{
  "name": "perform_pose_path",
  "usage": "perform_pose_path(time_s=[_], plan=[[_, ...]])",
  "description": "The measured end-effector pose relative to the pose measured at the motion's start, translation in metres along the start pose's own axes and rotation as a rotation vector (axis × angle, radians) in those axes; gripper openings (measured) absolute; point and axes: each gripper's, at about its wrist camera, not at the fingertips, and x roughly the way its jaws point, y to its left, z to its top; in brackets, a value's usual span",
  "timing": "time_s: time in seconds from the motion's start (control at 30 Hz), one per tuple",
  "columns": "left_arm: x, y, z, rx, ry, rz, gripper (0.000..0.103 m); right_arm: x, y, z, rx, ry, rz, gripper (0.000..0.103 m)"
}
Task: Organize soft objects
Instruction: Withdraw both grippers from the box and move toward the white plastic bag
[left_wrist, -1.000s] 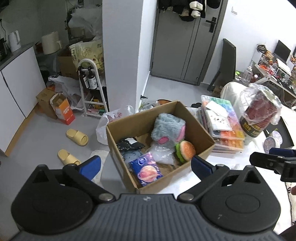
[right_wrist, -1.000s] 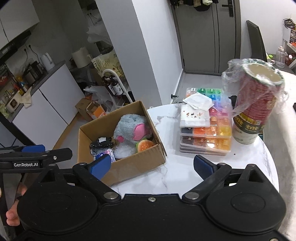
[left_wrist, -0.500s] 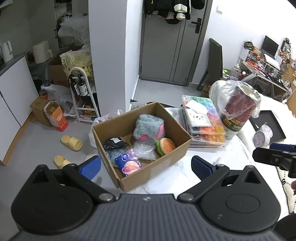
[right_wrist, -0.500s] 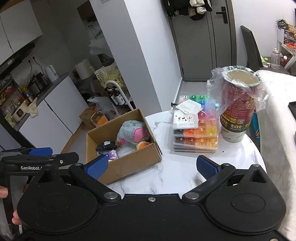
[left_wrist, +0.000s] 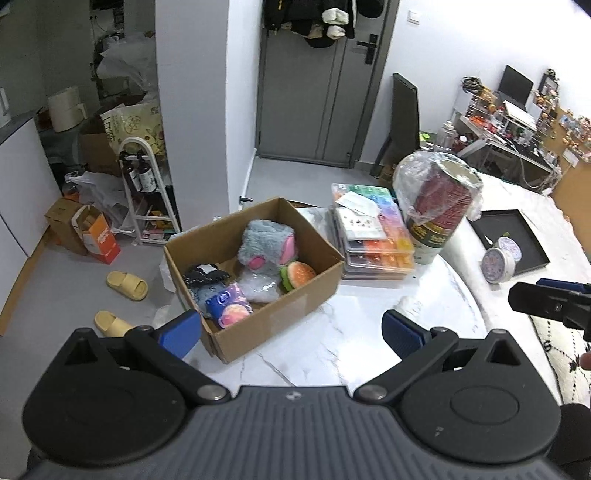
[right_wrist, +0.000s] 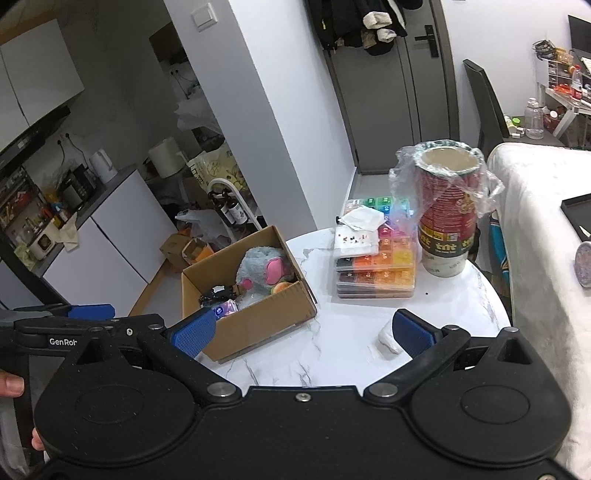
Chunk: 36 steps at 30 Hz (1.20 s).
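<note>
A cardboard box (left_wrist: 295, 306) (right_wrist: 258, 325) stands on the left part of the round white marble table (left_wrist: 369, 343) (right_wrist: 351, 332). In it lie a grey plush with pink ears (left_wrist: 266, 243) (right_wrist: 262, 266), a burger plush (left_wrist: 297, 275), a clear bag (left_wrist: 258, 290), a purple packet (left_wrist: 229, 308) and a dark soft item (left_wrist: 205, 275). My left gripper (left_wrist: 291, 332) is open and empty, held back from the box's near side. My right gripper (right_wrist: 303, 332) is open and empty, also back from the box. A small white thing (right_wrist: 386, 338) lies by its right finger.
Stacked colourful bead organizers (left_wrist: 373, 236) (right_wrist: 376, 258) and a plastic-wrapped stack of red paper cups (left_wrist: 439, 206) (right_wrist: 447, 210) stand right of the box. A black tray (left_wrist: 513, 236) and a round tin (left_wrist: 496, 264) lie on the white cover at right. Slippers (left_wrist: 125, 284) lie on the floor.
Both grippers have pulled back and up from the box, so more of the table and room shows. Both stay open; the box's contents have not moved.
</note>
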Motion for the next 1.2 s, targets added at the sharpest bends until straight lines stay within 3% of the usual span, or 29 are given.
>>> perform_pose_path(time_s=[0.57, 1.2], plan=[[-0.005, -0.024, -0.021, 0.027, 0.023, -0.023, 0.103, -0.015, -0.036, -0.03, 0.089, -0.018, 0.013, 0.103], [0.035, -0.068, -0.026, 0.082, 0.021, -0.027, 0.1, 0.006, -0.093, -0.05, 0.186, -0.054, -0.025, 0.103]])
